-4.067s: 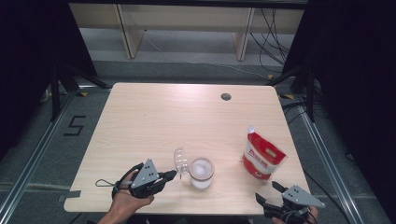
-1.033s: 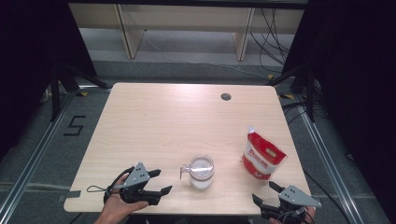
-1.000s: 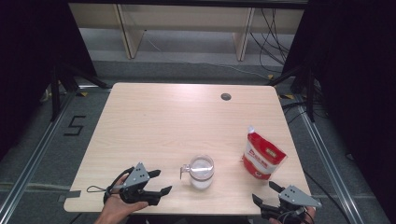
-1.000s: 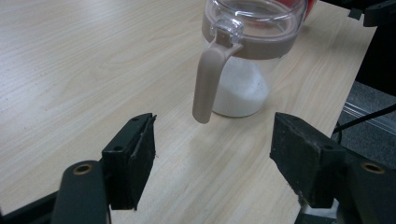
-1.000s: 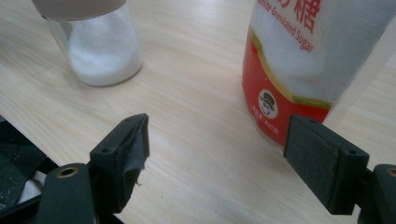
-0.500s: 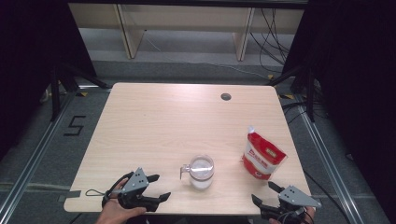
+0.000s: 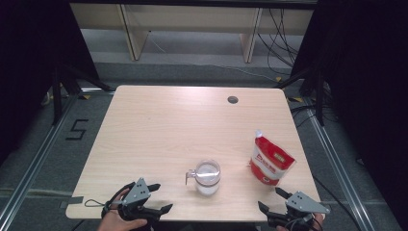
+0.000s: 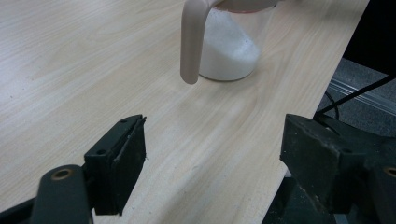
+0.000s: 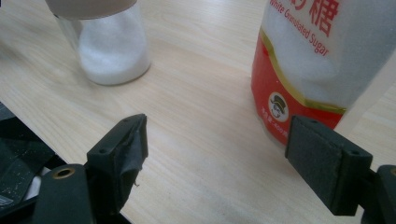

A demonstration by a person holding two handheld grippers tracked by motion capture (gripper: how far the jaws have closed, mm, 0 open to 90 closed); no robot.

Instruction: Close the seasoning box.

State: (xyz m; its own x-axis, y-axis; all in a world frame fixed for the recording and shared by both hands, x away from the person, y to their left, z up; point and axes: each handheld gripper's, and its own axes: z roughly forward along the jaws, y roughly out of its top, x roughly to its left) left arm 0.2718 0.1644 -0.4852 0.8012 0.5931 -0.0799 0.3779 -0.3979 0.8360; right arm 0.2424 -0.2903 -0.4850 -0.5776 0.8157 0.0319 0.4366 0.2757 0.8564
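A clear jug (image 7: pixel 207 177) with a pale handle (image 8: pixel 191 42) holds white sugar and stands near the front middle of the wooden table (image 7: pixel 192 125). To its right stands a red and white sugar pouch (image 7: pixel 270 159), upright. My left gripper (image 7: pixel 162 196) lies at the front edge, left of the jug and apart from it. Its jaws have just been opening, with nothing between them (image 8: pixel 215 163). My right gripper (image 7: pixel 270 198) rests open at the front right edge, just before the pouch (image 9: pixel 317 60), with the jug (image 9: pixel 112 46) to its left.
A round cable hole (image 7: pixel 233 99) sits near the table's far edge. Pale shelving (image 7: pixel 192 29) stands behind the table. Metal rails run along the floor on both sides, and a "5" mark (image 7: pixel 77 129) is on the floor at left.
The left gripper let go of the jug's handle and drew back to the front edge, its jaws wider. The handle now points left. The right gripper kept still.
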